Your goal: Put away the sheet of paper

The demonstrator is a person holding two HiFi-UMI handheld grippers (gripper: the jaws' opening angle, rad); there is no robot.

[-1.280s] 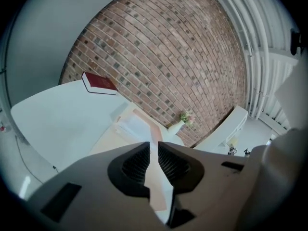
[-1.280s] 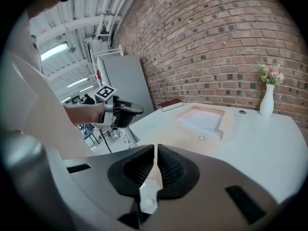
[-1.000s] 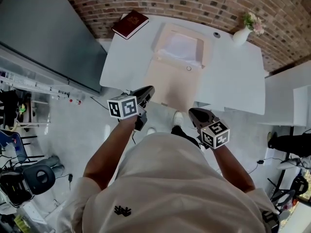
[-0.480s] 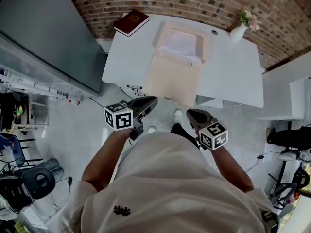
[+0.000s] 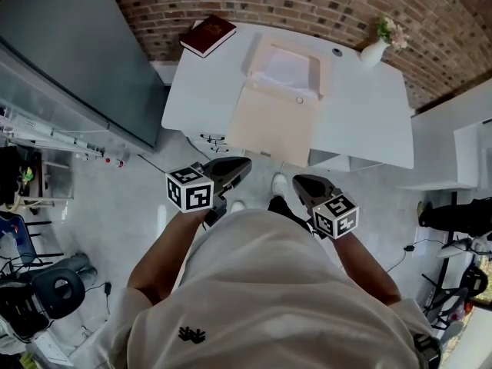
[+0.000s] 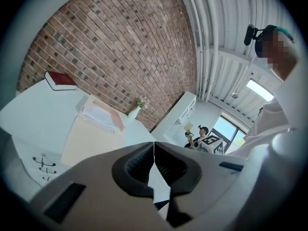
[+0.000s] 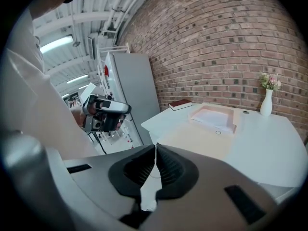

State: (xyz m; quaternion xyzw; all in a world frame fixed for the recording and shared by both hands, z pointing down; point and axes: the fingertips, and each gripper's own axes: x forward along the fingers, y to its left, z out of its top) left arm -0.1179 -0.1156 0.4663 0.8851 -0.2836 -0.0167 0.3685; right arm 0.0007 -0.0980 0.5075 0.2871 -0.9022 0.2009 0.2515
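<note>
A white sheet of paper (image 5: pixel 286 71) lies in the tray of an open beige box (image 5: pixel 315 91) on the white table (image 5: pixel 361 121). The box's flat lid (image 5: pixel 270 125) folds out toward the near edge. The box (image 6: pixel 98 115) (image 7: pixel 214 117) also shows in both gripper views. My left gripper (image 5: pixel 244 163) (image 6: pixel 154 146) hangs over the floor just short of the table's near edge, shut and empty. Beside it my right gripper (image 5: pixel 297 181) (image 7: pixel 155 148) is likewise shut on nothing.
A dark red book (image 5: pixel 207 34) lies at the table's far left corner. A white vase with flowers (image 5: pixel 381 46) stands at the far right. A brick wall runs behind the table, a grey cabinet (image 5: pixel 69 60) stands to the left, and a second person (image 6: pixel 202 131) stands in the distance.
Both grippers have drawn back from the table's near edge toward my body. The left one was over the edge and now hangs above the floor.
</note>
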